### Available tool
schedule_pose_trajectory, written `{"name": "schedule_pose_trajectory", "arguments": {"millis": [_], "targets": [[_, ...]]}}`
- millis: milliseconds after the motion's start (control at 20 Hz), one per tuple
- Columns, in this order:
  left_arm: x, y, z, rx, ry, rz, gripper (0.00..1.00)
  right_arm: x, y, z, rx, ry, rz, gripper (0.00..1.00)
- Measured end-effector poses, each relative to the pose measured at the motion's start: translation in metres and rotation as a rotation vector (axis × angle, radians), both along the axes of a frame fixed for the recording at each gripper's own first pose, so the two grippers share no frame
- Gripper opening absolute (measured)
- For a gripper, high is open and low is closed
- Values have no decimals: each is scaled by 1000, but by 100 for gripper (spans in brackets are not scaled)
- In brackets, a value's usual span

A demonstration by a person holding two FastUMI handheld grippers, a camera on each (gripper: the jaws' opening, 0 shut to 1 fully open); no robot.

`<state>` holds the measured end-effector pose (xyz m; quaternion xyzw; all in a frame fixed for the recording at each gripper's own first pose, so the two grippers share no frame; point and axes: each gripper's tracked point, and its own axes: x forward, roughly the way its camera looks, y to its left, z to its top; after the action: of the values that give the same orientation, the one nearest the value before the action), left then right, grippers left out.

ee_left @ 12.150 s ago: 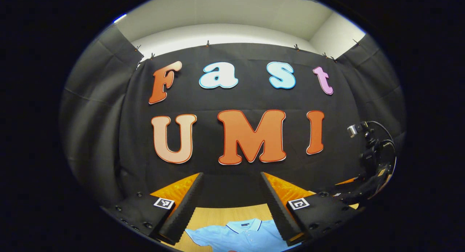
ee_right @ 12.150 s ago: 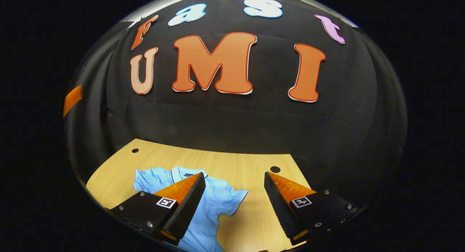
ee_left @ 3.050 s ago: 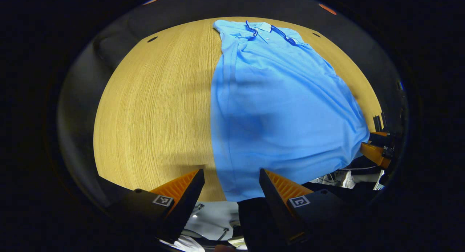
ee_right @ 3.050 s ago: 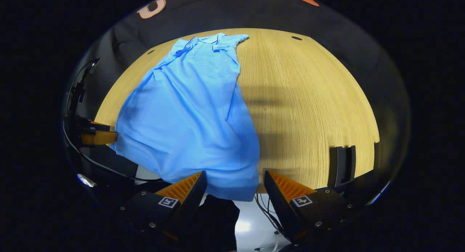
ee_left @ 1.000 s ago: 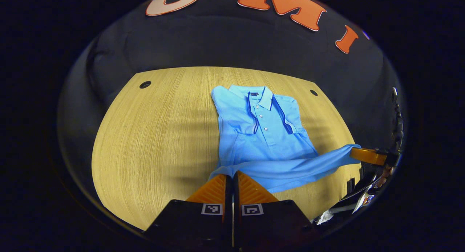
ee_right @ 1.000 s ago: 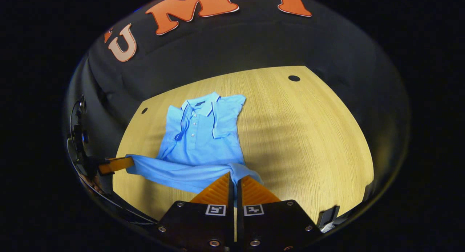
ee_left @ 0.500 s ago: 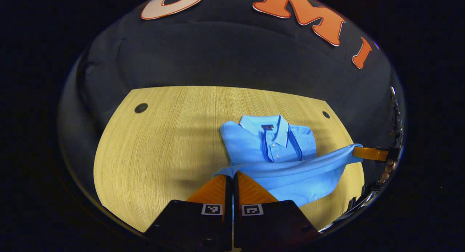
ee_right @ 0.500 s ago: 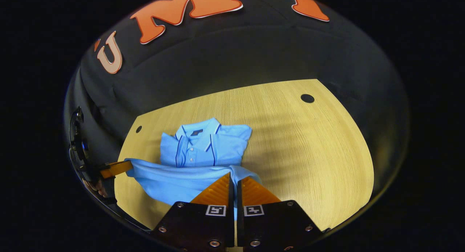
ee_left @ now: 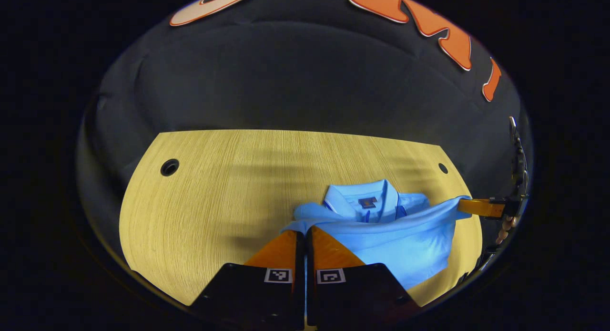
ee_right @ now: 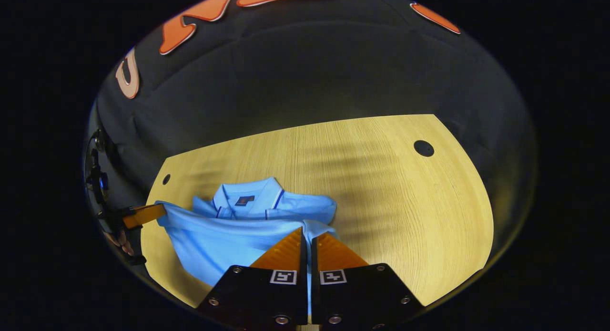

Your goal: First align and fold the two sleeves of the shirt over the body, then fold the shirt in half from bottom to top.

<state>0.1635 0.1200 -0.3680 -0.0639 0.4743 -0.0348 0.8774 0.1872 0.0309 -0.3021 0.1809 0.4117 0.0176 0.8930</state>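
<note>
Light blue polo shirt [ee_left: 405, 240] of soft knit, collar edged with a dark stripe, lies on a pale wood-grain table [ee_left: 214, 192]. Table edge curves; two round dark holes [ee_left: 169, 167] sit near its far corners.

Left gripper [ee_left: 305, 233]: fingers pressed together with a corner of the shirt's hem pinched between them. In the left gripper view the hem stretches as a taut band across to the right gripper [ee_left: 464, 205], seen at the far right with a hand [ee_left: 505, 228] behind it.

Right gripper [ee_right: 307, 233]: fingers likewise closed on the other hem corner. In the right gripper view the left gripper [ee_right: 155, 211] appears at far left, clamped on the cloth.

Hem is raised above the table and hangs just short of the collar [ee_right: 248, 193]; lower half of the shirt drapes in a smooth fold over the body. Collar and shoulders rest flat on the table.
</note>
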Motion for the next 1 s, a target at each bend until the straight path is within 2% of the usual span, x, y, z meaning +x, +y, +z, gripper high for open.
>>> {"name": "schedule_pose_trajectory", "arguments": {"millis": [150,300,400,450,500,550,600,650,750,850,1000], "targets": [[20,1,-9,27,-2,0,5,29,-1,-4,1,-10,-7,3],[26,0,-5,38,-14,-10,10,47,-2,-5,20,-14,-39,4],[27,0,-3,40,-24,-15,50,46,-6,-9,-5,-8,-51,12],[27,3,1,48,-32,-11,70,45,-9,-10,-31,-15,-43,27],[27,4,6,54,-42,-7,91,43,-11,-9,-53,-22,-28,29],[26,7,12,61,-50,-4,87,41,-12,-10,-65,-30,-15,49],[24,8,17,63,-62,0,92,40,-13,-7,-69,-40,-7,54],[23,9,26,66,-77,5,95,39,-12,-3,-69,-53,1,64],[18,9,42,67,-102,16,98,36,-13,3,-74,-79,8,70],[11,7,58,77,-128,16,98,35,-16,8,-86,-109,2,84],[-2,-6,80,105,-167,-6,98,30,-21,18,-102,-153,5,89]]}}
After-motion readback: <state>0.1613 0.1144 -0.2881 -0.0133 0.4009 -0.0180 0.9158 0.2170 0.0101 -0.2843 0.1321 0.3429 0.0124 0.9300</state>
